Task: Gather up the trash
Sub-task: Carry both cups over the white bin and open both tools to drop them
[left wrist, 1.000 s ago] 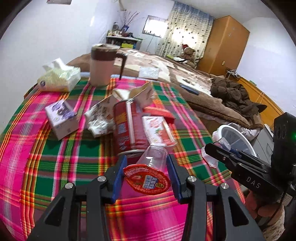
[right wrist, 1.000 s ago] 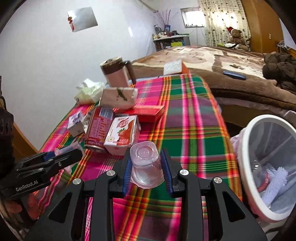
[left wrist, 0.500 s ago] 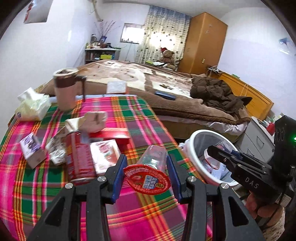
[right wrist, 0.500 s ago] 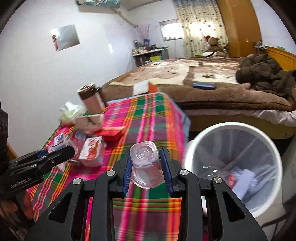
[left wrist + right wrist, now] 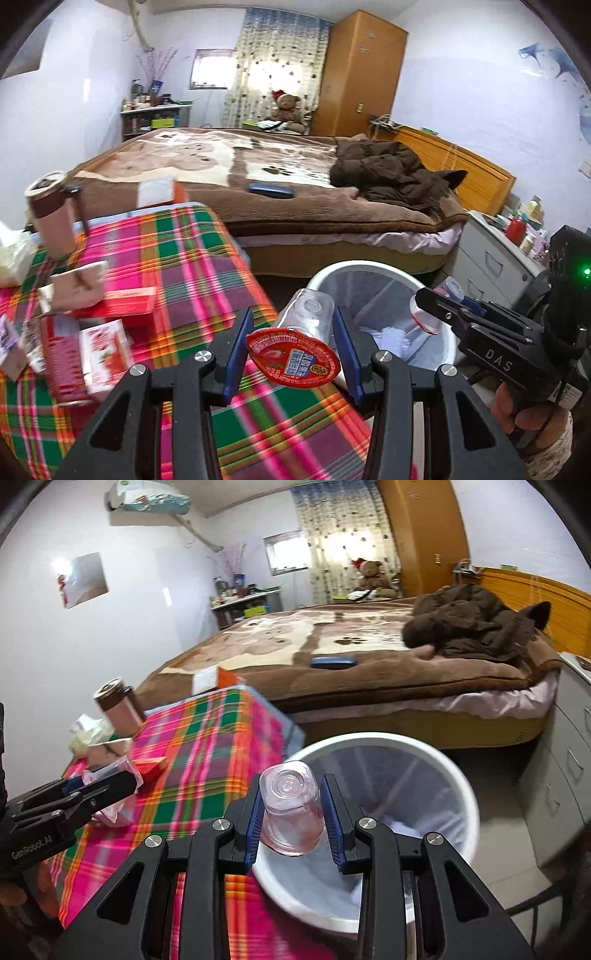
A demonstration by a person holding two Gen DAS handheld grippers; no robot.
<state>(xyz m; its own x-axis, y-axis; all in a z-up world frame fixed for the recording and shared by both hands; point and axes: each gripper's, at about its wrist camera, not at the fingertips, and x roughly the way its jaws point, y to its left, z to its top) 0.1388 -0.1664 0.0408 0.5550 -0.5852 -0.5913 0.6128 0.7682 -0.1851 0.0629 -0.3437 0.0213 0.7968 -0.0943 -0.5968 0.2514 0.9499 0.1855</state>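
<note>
My left gripper (image 5: 293,338) is shut on a clear plastic cup (image 5: 310,314) with a peeled red foil lid (image 5: 293,358), held at the table's right edge beside the white trash bin (image 5: 369,267). My right gripper (image 5: 291,810) is shut on a clear plastic cup (image 5: 290,812), bottom toward the camera, held over the near rim of the bin (image 5: 458,775). The right gripper with its cup (image 5: 424,314) also shows in the left wrist view, above the bin. The left gripper (image 5: 74,801) shows at the left of the right wrist view.
The plaid-covered table (image 5: 192,266) carries a red can (image 5: 61,363), juice cartons (image 5: 105,349), a red box (image 5: 125,302), a brown mug (image 5: 51,218) and tissues (image 5: 13,254). A bed (image 5: 258,184) stands behind, grey drawers (image 5: 495,266) to the right.
Both grippers swung right from over the table toward the bin, each still holding its cup. The right cup now hangs over the bin's rim.
</note>
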